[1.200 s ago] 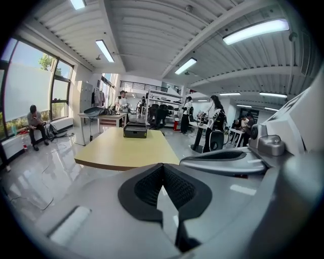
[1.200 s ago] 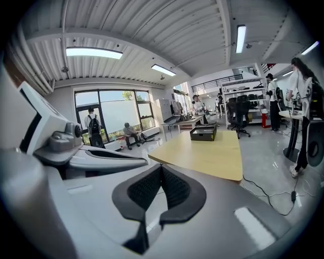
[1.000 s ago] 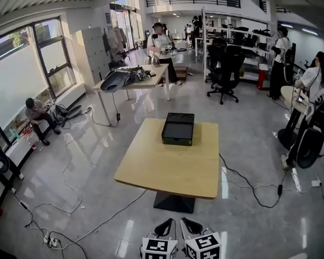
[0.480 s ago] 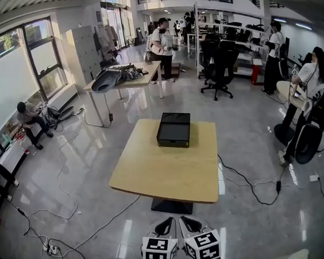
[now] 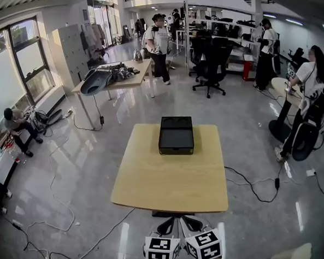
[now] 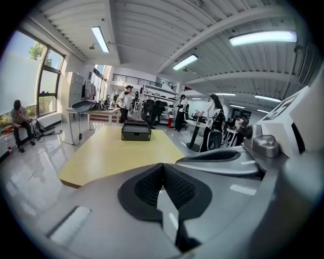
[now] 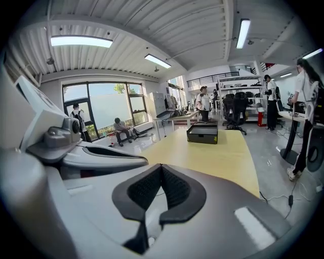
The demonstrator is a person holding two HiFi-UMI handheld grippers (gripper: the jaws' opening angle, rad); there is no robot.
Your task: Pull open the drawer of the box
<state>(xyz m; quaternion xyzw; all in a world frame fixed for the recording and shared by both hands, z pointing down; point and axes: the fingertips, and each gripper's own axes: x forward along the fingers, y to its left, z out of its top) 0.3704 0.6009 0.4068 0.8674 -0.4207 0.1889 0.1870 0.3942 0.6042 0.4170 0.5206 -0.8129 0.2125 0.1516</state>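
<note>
Floor [image 5: 72, 175]: glossy grey, the widest thing in the head view, with loose cables trailing across it; people stand and sit at the edges of the room.
Table [image 5: 170, 180]: pale wood top on a dark central foot, in the middle of the floor, bare apart from the box.
Box [image 5: 176, 135]: black and low, at the far end of the table and about centred across its width; it shows small in both gripper views, far off over the bare tabletop.
Left gripper [image 5: 167, 225]: at the bottom edge of the head view, short of the table's near edge; its own view shows the ribbed pads pressed together with nothing between them.
Right gripper [image 5: 191, 224]: just beside the left one, likewise closed on nothing, well apart from the box.
Drawer: no part juts out from the box's near face, so it looks closed; too small to make out a handle.
Done: nothing yet, judging by the flush box and the idle grippers.
Left: reach across the table, open a gripper, take hold of the drawer front, pull it out.
</note>
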